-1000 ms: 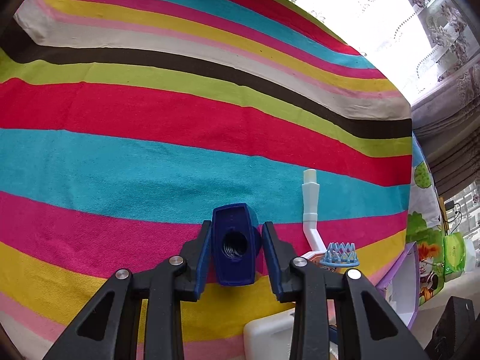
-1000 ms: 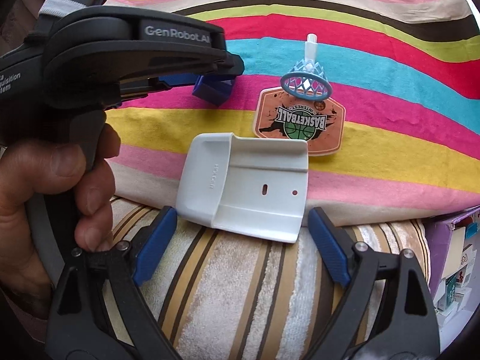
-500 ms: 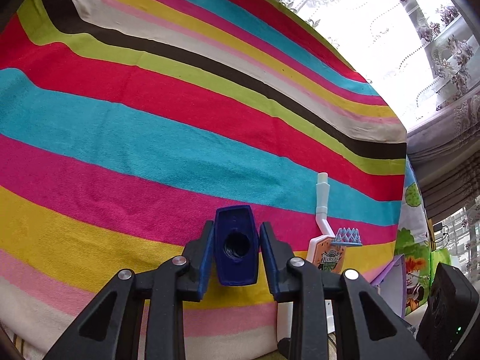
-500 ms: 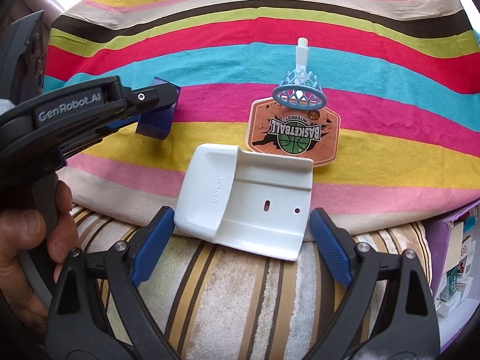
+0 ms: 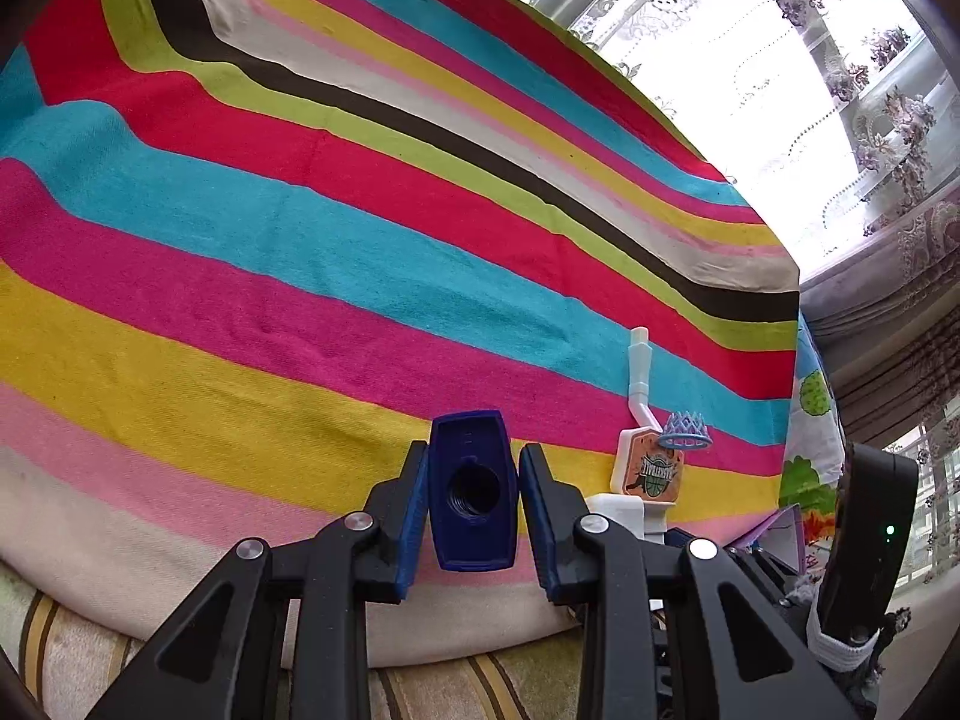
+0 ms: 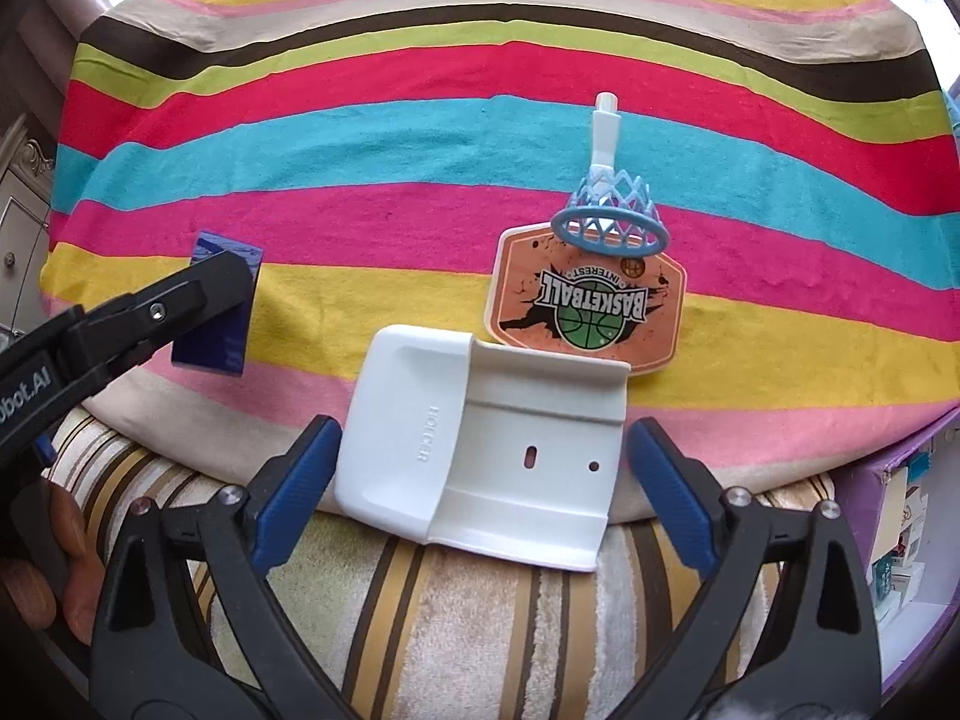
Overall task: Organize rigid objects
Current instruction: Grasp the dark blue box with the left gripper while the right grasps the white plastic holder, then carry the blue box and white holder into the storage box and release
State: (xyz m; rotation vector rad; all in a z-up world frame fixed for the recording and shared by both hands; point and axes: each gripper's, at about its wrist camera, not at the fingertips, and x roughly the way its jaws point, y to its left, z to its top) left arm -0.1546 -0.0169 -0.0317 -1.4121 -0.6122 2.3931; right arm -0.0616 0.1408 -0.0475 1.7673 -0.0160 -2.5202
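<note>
The left gripper (image 5: 473, 501) clamps a dark blue block (image 5: 472, 492). The right gripper (image 6: 480, 480) stands open astride the white holder (image 6: 486, 450), seemingly without contact.

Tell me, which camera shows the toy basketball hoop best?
The right wrist view: the toy basketball hoop lies whole, its lettering readable. The left wrist view catches it small, edge-on, and partly hidden behind the left gripper.

Light: bright daylight pouring through the window (image 5: 810, 60), blown out white | Shadows: soft, faint | Focus: sharp, no blur | Edges: heavy fisheye bending, dark corner vignette
</note>
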